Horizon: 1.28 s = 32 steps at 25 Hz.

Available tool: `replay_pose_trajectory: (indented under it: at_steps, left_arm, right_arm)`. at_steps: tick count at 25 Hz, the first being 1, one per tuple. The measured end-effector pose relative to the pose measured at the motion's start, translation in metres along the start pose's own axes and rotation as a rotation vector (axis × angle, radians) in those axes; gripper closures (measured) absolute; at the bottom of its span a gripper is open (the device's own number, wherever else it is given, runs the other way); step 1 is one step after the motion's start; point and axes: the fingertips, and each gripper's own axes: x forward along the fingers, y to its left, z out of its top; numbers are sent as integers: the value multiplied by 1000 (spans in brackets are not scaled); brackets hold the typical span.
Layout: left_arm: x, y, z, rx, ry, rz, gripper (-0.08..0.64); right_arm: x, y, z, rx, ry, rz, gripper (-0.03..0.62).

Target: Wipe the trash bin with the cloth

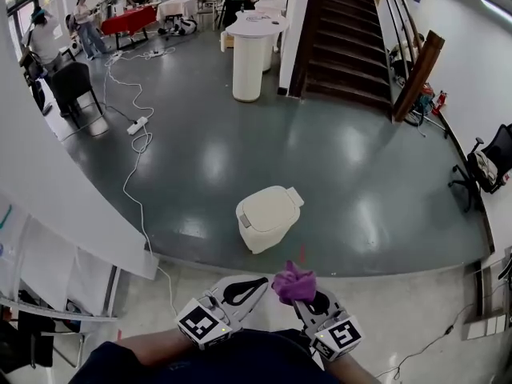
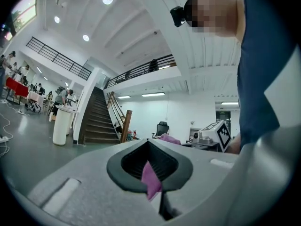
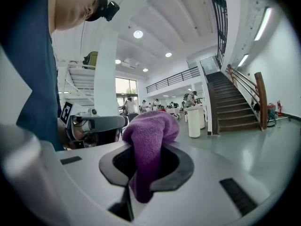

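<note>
Purple cloth [image 3: 153,131] sits pinched in right tool [image 3: 145,168]; left tool [image 2: 149,166] clamps an indistinct pink sliver [image 2: 151,181]

Fuzzy terry cloth [image 3: 148,140]; smooth plastic trash bin [image 1: 266,217]; glossy polished floor [image 1: 360,174].

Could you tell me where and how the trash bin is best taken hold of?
Probably the lid's thin overhanging edge on the trash bin, from above on the near side: its body looks too broad for two jaws. The right gripper holds the cloth; the left gripper pinches a pink scrap.
</note>
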Motion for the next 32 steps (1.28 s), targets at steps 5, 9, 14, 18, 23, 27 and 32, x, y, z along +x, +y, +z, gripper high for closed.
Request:
replay_pose_trajectory:
  at_steps: [5,9,14,18,23,27,32]
  left_arm:
    - [19,22,-2,17,18,41,569]
    - [43,29,-6,-2,6,92,569]
    - [78,37,-15,15,57,179,569]
    - [106,40,-27,9,49,223,569]
    - [131,51,-32,12,42,265,569]
    - [138,71,-42,36,55,274,569]
    - [140,102,-62,30,109,276,569]
  right_arm:
    - [21,-23,2,6,10,46,523]
    - [28,-51,7,-6,8,94,522]
    - [29,-90,11,-7,-1,157,523]
    - [28,-124,8,-13,-3,197,523]
    - [39,-157,2,-22,14,218,523]
    - [56,-170,-6,-30,34,214,523]
    - [84,-181,-22,-29,59,177,523]
